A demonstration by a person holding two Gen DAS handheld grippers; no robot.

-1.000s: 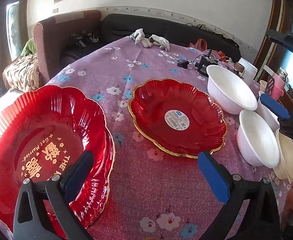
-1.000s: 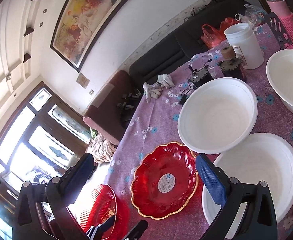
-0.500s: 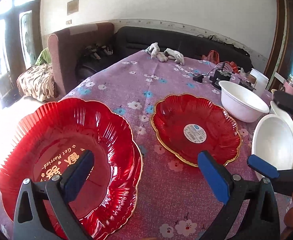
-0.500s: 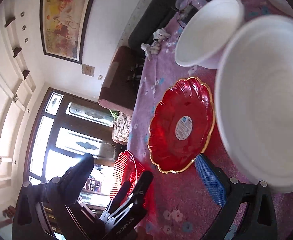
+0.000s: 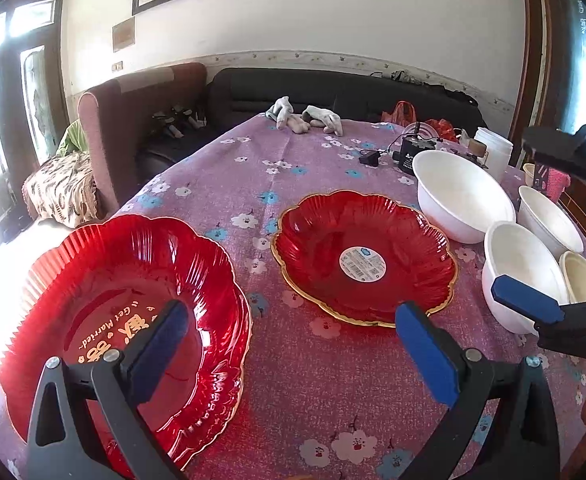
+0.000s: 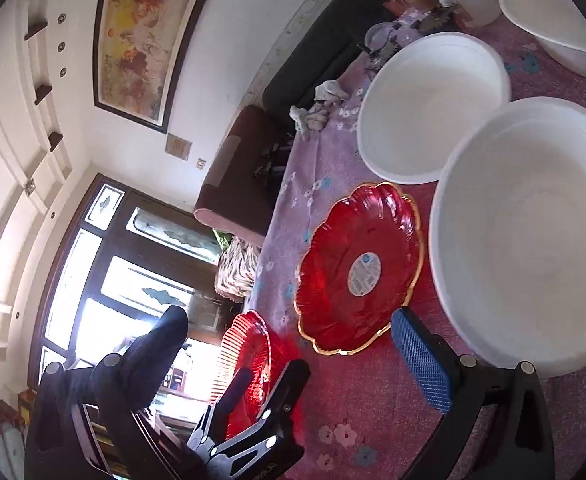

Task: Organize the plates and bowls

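A red plate with gold lettering [image 5: 121, 304] lies at the near left of the table, and also shows in the right wrist view [image 6: 249, 364]. A gold-rimmed red plate with a round sticker [image 5: 363, 258] lies in the middle, seen too in the right wrist view [image 6: 359, 268]. Three white bowls stand to the right: a large one [image 5: 463, 194], a nearer one [image 5: 523, 266] and a farther one [image 5: 549, 220]. My left gripper [image 5: 289, 354] is open and empty, above the table between the plates. My right gripper [image 6: 289, 354] is open and rolled on its side, by the nearer bowl [image 6: 527, 240].
A cream dish [image 5: 583, 276] sits behind the nearer bowl. Grey gloves [image 5: 303, 118], a black charger [image 5: 413, 154] and a white jar [image 5: 493, 152] lie at the table's far side. A maroon armchair [image 5: 141, 124] and black sofa [image 5: 333, 96] stand beyond the purple flowered tablecloth [image 5: 313, 380].
My left gripper has drawn back and tilted up, so both plates look smaller. My right gripper has rolled onto its side and moved close to the nearer white bowl.
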